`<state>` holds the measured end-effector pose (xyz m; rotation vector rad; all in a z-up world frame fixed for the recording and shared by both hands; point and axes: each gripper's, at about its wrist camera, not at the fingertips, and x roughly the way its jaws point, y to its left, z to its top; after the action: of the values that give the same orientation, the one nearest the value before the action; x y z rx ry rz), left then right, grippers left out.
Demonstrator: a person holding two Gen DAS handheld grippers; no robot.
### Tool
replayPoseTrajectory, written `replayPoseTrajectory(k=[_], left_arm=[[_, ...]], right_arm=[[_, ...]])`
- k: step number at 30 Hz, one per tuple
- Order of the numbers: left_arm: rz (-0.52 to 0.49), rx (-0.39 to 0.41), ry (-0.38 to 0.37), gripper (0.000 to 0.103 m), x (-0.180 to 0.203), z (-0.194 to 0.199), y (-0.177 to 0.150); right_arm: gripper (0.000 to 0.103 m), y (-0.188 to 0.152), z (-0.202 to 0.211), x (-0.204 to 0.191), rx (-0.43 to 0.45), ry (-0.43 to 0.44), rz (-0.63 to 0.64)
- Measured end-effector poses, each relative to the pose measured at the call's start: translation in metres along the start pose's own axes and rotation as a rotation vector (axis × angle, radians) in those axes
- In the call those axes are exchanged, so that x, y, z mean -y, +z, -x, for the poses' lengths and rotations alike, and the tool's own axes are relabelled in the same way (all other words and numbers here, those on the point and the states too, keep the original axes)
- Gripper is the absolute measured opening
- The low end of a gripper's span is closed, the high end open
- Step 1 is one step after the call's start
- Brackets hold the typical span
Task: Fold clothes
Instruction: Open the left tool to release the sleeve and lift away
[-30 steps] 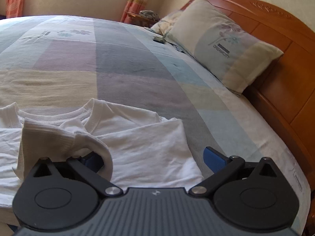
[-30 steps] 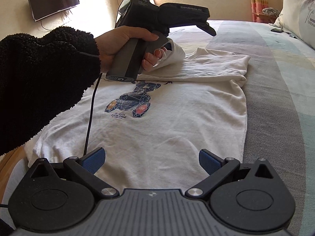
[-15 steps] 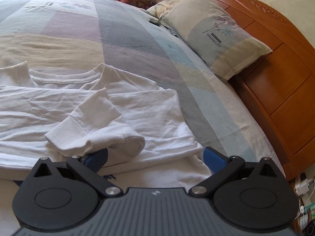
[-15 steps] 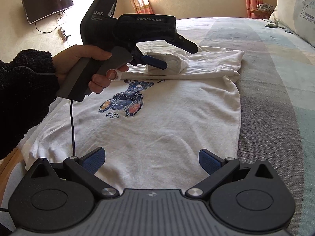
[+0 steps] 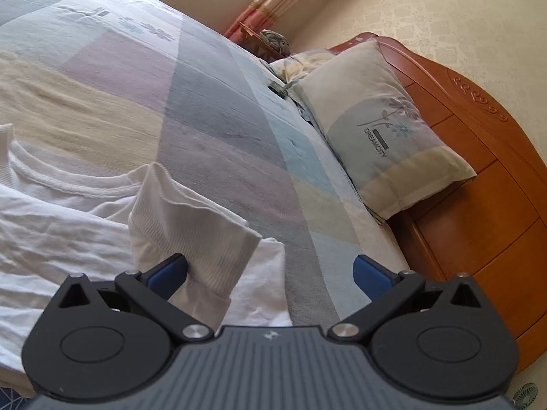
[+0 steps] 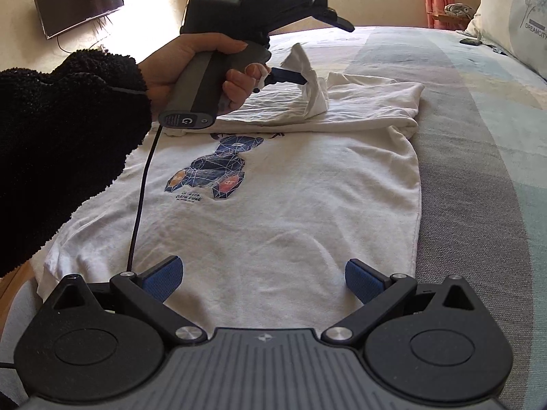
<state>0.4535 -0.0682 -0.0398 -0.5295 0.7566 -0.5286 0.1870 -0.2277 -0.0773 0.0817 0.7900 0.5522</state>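
**Sleeve cuff draped on the left claw, right claw hovering empty**

On the patchwork bedspread point(image 6: 478, 143) one white sweatshirt point(image 6: 290, 212) lies flat with its printed bear graphic point(image 6: 215, 171) facing up. Its body fills the space just ahead of the right gripper point(image 6: 261, 278), whose two blue pads are spread wide with nothing between them; the hem sits directly under that gap, and whether the pads touch the cloth cannot be told.

Farther up the garment, the left gripper point(image 5: 270, 270) is gripped by one hand point(image 6: 191, 65) in a black fleecy sleeve point(image 6: 61, 143), with a dark cable point(image 6: 140, 205) trailing down across the shirt. Its fingers also stand far apart. One ribbed sleeve cuff point(image 5: 195, 239) is draped over its left finger point(image 5: 169, 271), lifted off the shirt body; nothing is pinched between the two fingers, and the other finger is bare above the bedspread. In the right wrist view the cuff point(image 6: 311, 78) hangs from the blue fingertip above the folded-in sleeve, near the collar point(image 5: 68, 184).

Count: one shirt, two grippers, one pillow point(image 5: 386, 130) printed DREAMCITY against the wooden headboard point(image 5: 485, 171), a second pillow partly hidden behind it, one wall-mounted television point(image 6: 80, 3).
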Motion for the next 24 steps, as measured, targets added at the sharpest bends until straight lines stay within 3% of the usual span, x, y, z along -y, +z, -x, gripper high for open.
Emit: replayPoseTrajectory(k=[5, 11, 16, 24], left_arm=[[-0.175, -0.098, -0.073, 0.102, 0.040, -0.017, -0.010], [-0.270, -0.092, 0.035, 0.102, 0.023, 0.024, -0.015], [-0.187, -0.016, 0.192, 0.102, -0.034, 0.082, -0.010], [0.112, 0.127, 0.317, 0.102, -0.149, 0.158, -0.012]], right_arm=[[0.103, 0.000, -0.001, 0.000, -0.004, -0.009, 0.002], [0.103, 0.003, 0.001, -0.002, 0.008, -0.020, -0.002], [0.103, 0.010, 0.002, -0.004, 0.028, -0.025, -0.013], [0.103, 0.016, -0.028, -0.018, -0.029, -0.056, 0.002]])
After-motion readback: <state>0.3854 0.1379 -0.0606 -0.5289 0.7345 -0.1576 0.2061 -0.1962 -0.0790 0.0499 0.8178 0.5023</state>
